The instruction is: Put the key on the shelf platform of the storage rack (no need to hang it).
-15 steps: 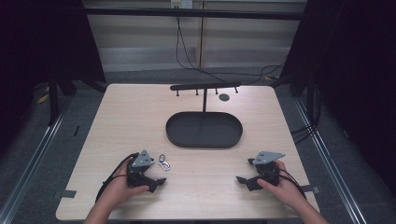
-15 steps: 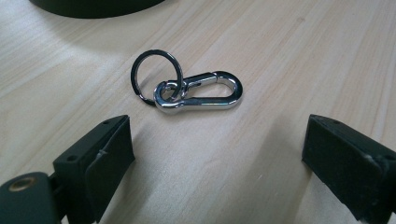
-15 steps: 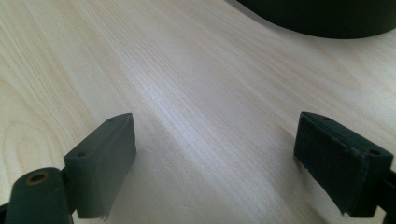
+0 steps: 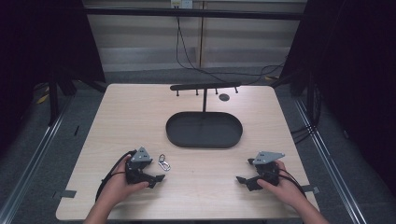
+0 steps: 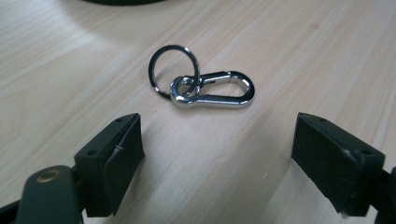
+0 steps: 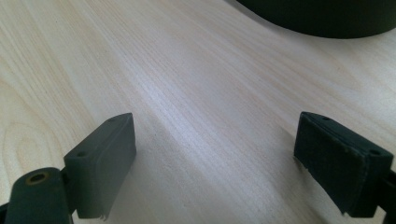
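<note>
Left gripper point(image 4: 156, 178) jaws gape just short of the silver snap-hook keyring point(image 5: 205, 85), ungrasped on the wooden tabletop point(image 4: 140, 116); right gripper point(image 4: 246, 176) idles, jaws apart.

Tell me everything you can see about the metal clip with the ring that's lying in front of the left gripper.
The clip is a shiny, chrome-looking snap hook with a pear-shaped loop and a closed gate, lying flat on the pale wooden table. A darker round split ring is threaded through its small eye and leans tilted against it. It lies just ahead of the left gripper, whose jaws stand wide open and apart from it. Nothing but the table touches it.
</note>
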Tool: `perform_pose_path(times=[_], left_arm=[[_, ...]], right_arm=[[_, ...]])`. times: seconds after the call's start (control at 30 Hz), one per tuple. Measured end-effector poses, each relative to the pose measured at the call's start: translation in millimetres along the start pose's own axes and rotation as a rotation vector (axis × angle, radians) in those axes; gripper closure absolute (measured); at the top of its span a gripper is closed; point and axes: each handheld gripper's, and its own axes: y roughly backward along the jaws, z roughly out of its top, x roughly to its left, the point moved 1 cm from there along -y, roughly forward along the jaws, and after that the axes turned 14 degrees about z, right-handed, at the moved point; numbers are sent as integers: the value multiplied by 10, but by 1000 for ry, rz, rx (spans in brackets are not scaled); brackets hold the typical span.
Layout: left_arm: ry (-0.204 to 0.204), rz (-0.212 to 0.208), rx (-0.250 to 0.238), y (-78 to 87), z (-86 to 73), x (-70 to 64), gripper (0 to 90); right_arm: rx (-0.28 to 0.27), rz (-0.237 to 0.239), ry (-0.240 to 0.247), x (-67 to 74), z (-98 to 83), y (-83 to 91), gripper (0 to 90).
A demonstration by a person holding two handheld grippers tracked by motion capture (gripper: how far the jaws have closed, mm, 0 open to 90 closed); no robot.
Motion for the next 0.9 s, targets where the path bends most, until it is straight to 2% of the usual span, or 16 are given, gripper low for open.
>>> perform_pose_path(times=[0.1,0.17,0.23,0.33,0.43,0.47,0.5,0.63,0.7,0.73,0.8,0.9], left_arm=[[0,7,28,6,25,-2,168],[28,-2,33,2,43,1,180],[32,-10,51,0,70,5,185],[29,14,79,-9,140,-5,214],[57,3,86,-26,212,-9,236],[52,5,103,-30,237,-9,236],[54,9,145,-41,277,-17,247],[61,-3,175,-46,316,-29,261],[38,9,203,-48,346,-30,261],[39,20,212,-52,358,-36,262],[44,1,222,-57,376,-24,264],[31,7,246,-72,398,-18,265]], right_arm=[[0,-1,0,0,0,-1,123],[0,-1,-1,1,1,-1,123],[0,-1,-1,2,1,-1,123],[0,-2,-2,2,2,-3,123],[1,-1,-4,4,3,-3,123],[1,-1,-4,4,3,-3,123],[0,-2,-4,4,3,-4,123],[0,-2,-5,4,3,-4,123],[0,-2,-4,4,3,-4,123],[0,-2,-5,4,3,-4,123],[0,-2,-4,4,3,-4,123],[0,-4,-6,6,4,-5,123]])
